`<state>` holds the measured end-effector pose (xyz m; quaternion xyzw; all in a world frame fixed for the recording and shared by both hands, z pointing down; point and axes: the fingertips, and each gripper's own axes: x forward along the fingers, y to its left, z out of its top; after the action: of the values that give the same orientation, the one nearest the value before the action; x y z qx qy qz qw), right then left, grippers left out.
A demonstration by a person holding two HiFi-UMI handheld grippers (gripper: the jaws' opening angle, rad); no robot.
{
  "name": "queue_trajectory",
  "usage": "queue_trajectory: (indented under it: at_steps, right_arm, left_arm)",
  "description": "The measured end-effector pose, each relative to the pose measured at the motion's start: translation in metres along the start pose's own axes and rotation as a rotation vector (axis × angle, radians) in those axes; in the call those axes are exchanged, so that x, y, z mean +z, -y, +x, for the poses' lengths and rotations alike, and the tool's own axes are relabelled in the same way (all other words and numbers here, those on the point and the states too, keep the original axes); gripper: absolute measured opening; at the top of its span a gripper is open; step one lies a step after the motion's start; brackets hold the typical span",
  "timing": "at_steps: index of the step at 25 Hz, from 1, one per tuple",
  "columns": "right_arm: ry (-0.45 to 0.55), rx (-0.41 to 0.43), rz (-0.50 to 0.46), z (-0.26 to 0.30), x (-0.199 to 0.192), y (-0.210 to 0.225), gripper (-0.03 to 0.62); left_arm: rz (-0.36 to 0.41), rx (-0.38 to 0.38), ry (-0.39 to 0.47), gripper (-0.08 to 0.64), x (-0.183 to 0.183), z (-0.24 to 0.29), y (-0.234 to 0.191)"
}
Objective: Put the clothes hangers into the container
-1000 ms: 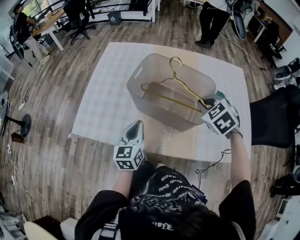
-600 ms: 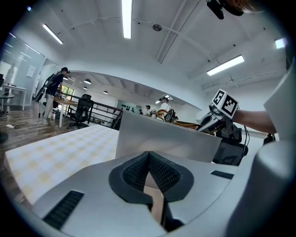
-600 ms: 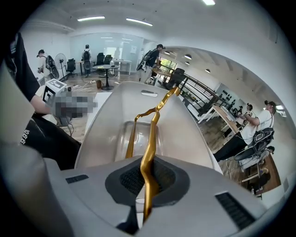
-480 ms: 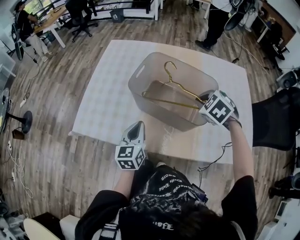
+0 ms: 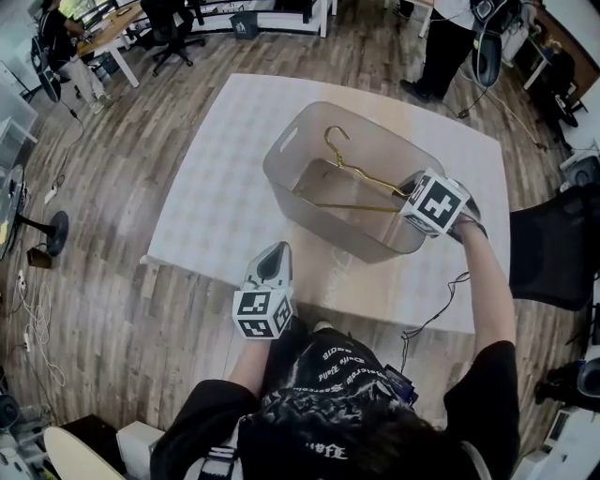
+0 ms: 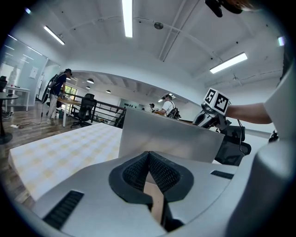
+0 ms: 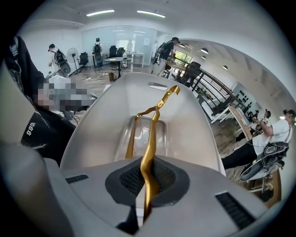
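Observation:
A gold clothes hanger [image 5: 349, 175] hangs tilted inside the translucent grey container [image 5: 286, 150] on the table, hook end toward the far wall. My right gripper [image 5: 411, 194] sits at the container's right rim, shut on one end of the hanger. In the right gripper view the hanger [image 7: 150, 139] runs from the shut right gripper [image 7: 147, 173] down into the container [image 7: 97, 120]. My left gripper [image 5: 273, 257] hovers near the table's front edge, shut and empty. The left gripper [image 6: 149, 159] in its own view faces the container's wall [image 6: 169, 139].
A pale checked cloth [image 5: 216, 169] covers the table. A black cable [image 5: 441, 305] trails off the front right edge. A black chair [image 5: 558, 244] stands at the right. A person [image 5: 450, 42] stands beyond the table, with desks and chairs [image 5: 169, 19] at the far left.
My right gripper has moved from the container's front right corner to its right rim, and the hanger has sunk lower inside. The left gripper has stayed put.

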<state>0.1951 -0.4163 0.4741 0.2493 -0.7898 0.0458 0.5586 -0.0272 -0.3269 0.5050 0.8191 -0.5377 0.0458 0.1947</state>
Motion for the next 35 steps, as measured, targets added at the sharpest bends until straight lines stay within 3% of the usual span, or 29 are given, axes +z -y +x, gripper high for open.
queue_trajectory:
  at_steps: [7,19,33,34,35]
  right_arm:
    - [-0.049,0.022,-0.067,0.018,0.010,0.007,0.008]
    - [-0.141,0.000,-0.130,0.034,-0.007,0.027,0.008]
    - [-0.171,-0.044,-0.067,0.044,-0.018,0.039,0.012]
    - [-0.158,-0.045,-0.051,0.043,-0.017,0.039,0.020]
    - [-0.146,-0.044,-0.031,0.042,-0.016,0.040,0.073]
  left_arm:
    - [0.002,0.006,-0.006,0.020,-0.002,0.003,-0.005]
    - [0.008,0.009,-0.018,0.020,0.001,0.011,-0.008]
    - [-0.028,-0.004,-0.029,0.020,-0.003,0.012,-0.010]
    - [-0.036,-0.007,-0.031,0.020,-0.004,0.012,-0.010]
    - [-0.047,-0.011,-0.033,0.020,-0.004,0.011,-0.010]
